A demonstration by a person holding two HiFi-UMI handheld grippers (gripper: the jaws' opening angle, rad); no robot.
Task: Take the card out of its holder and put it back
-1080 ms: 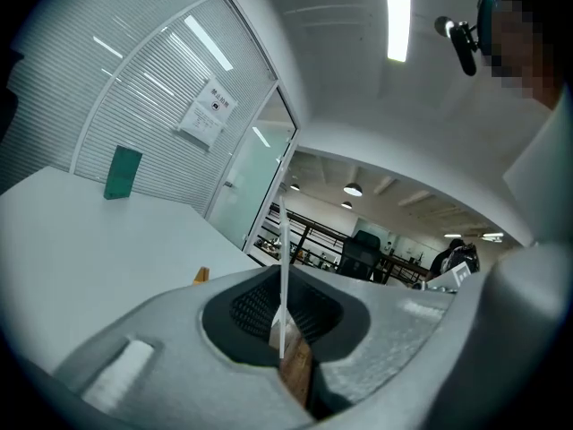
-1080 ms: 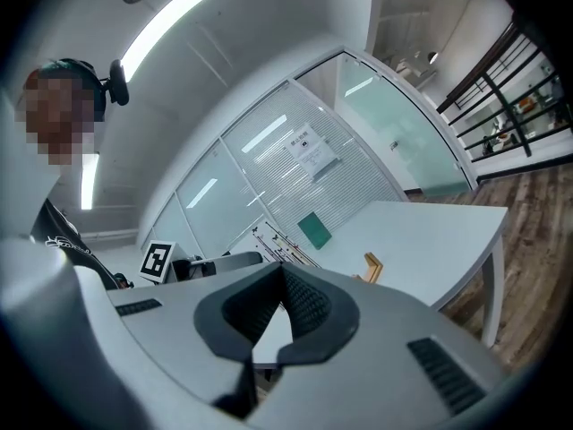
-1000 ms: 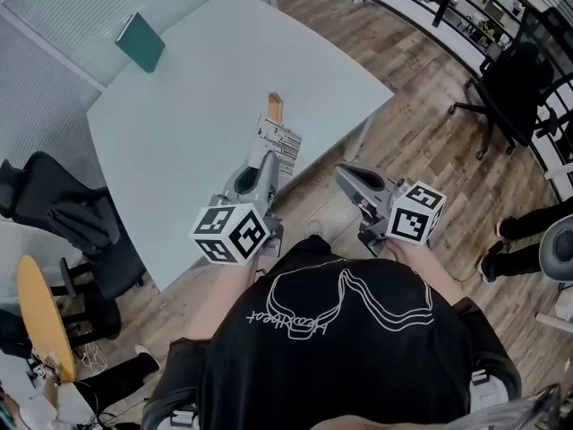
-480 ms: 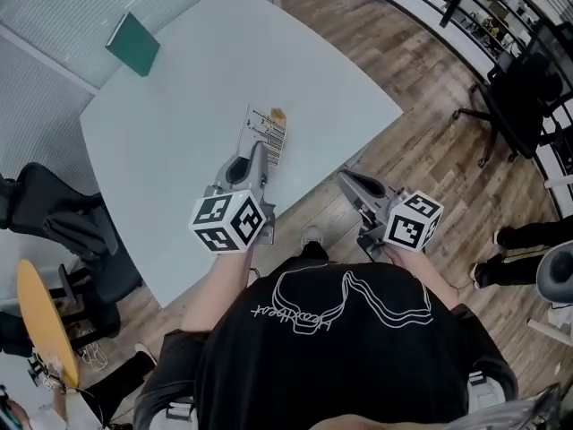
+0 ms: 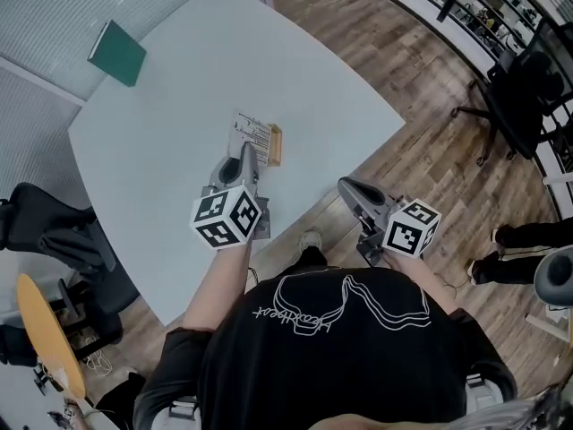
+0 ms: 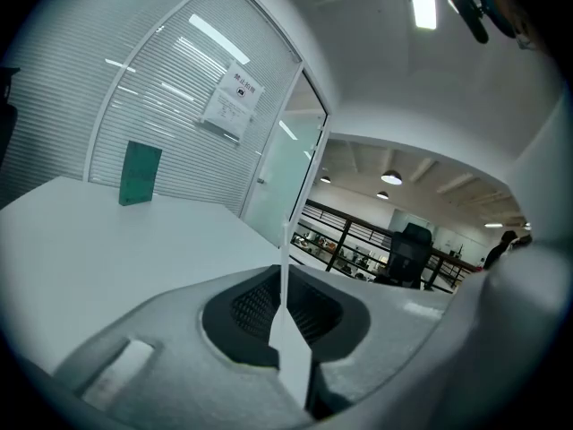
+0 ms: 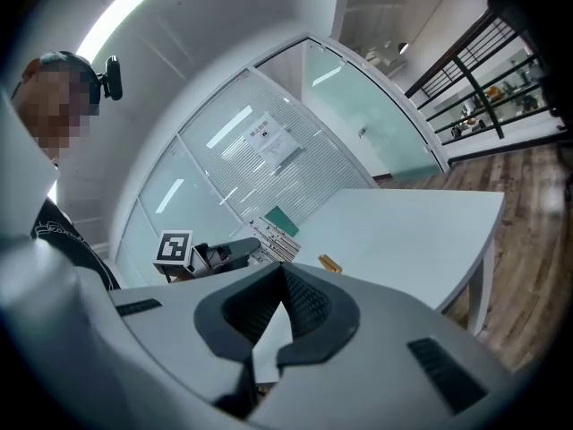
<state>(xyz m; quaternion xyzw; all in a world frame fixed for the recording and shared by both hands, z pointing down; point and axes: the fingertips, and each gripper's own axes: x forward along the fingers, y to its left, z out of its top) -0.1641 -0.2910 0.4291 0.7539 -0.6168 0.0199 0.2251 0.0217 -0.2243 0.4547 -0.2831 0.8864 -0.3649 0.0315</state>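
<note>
Lightly pinched the card [image 5: 254, 133] by its edge in the left gripper's [image 5: 246, 153] jaws beside its holder [image 5: 276, 144]. Looked thin, light, bendy. Held right gripper's [image 5: 347, 186] jaws together, empty.

This is an office. A big pale table [image 5: 179, 106] stands on a wood floor [image 5: 421, 70]. Black desk chairs [image 5: 521, 88] stand near it. Glass walls with blinds [image 6: 170, 124] close the room in, and a paper notice [image 6: 235, 102] hangs on the glass.
</note>
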